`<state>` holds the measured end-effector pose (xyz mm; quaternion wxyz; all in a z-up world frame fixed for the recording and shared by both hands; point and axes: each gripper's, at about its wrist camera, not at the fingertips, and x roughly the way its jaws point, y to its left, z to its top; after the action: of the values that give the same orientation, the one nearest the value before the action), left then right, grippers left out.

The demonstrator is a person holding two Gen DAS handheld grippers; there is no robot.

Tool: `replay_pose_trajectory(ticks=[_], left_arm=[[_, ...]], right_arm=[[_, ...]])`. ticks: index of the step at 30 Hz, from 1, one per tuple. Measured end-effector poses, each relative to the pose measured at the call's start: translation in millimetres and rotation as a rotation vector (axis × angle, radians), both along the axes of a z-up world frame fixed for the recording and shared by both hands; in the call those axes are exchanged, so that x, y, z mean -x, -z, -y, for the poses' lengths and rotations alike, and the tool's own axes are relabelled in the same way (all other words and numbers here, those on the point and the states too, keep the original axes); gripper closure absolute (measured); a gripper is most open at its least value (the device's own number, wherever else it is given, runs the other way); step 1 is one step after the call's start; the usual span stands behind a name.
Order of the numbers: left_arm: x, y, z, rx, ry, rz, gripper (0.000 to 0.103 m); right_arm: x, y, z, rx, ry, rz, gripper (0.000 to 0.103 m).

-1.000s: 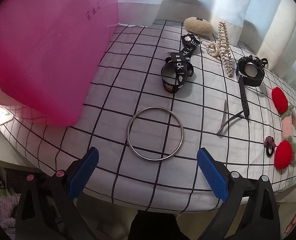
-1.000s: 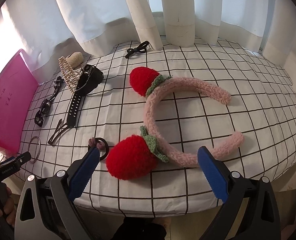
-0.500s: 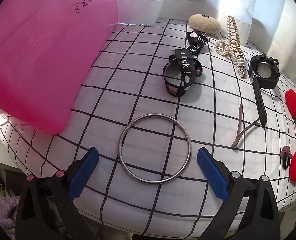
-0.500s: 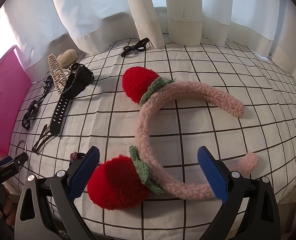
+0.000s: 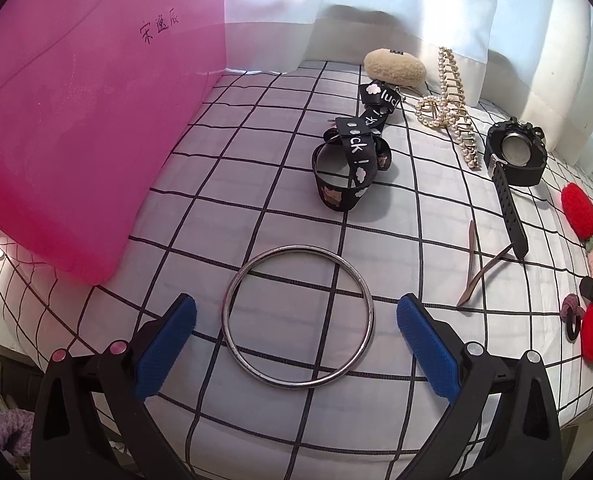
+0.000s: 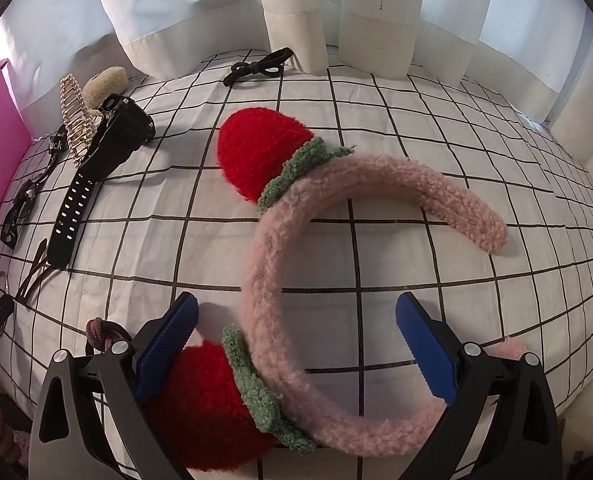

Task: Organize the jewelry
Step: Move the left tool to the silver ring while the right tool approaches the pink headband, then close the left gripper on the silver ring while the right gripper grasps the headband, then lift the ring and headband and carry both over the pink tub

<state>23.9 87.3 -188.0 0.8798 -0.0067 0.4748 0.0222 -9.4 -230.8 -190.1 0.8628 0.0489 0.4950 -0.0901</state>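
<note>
A silver bangle point(image 5: 298, 316) lies flat on the checked cloth, between the open blue pads of my left gripper point(image 5: 296, 338), which is low over it and empty. My right gripper point(image 6: 296, 344) is open and straddles the pink fuzzy headband point(image 6: 272, 288) with two red strawberry pompoms point(image 6: 262, 156); the near pompom point(image 6: 204, 400) sits under the left finger. The jaws touch nothing that I can see.
A pink plastic case point(image 5: 76, 120) stands at the left. On the cloth lie a black printed strap point(image 5: 352, 160), pearl claw clip point(image 5: 452, 108), black watch point(image 5: 514, 160), beige fuzzy clip point(image 5: 394, 68), brown hairpin point(image 5: 480, 268), hair tie point(image 6: 104, 330) and black bow point(image 6: 256, 68). White curtains hang behind.
Both grippers have moved forward and lower. The bangle now lies between the left pads, and the headband now lies between the right fingers. Both stay open.
</note>
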Motion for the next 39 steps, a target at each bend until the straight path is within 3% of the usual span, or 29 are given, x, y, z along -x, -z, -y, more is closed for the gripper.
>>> replay_pose_trajectory(ticks=[12,15,19,23,26,39], left_arm=[[4,-3,1,0.005,-0.017,-0.009,0.011],[13,-4,4,0.002,-0.009,0.021,0.018],[17,-5,10,0.005,-0.002,0.046,0.031],[18,-7,11,0.004,0.002,0.041,0.033],[18,-8,10,0.013,-0.005,0.033,0.034],[28,-36,20,0.026,-0.005,0.068,0.034]], right_arm=[[3,-1,-3,0.002,-0.020,0.035,0.011],[5,-3,-9,0.009,-0.052,0.049,0.023],[8,-8,-22,0.020,-0.100,0.069,0.048],[10,-9,-28,0.026,-0.132,0.082,0.075],[11,-8,-18,-0.027,-0.113,0.088,0.092],[25,-26,-5,-0.125,-0.134,0.126,0.092]])
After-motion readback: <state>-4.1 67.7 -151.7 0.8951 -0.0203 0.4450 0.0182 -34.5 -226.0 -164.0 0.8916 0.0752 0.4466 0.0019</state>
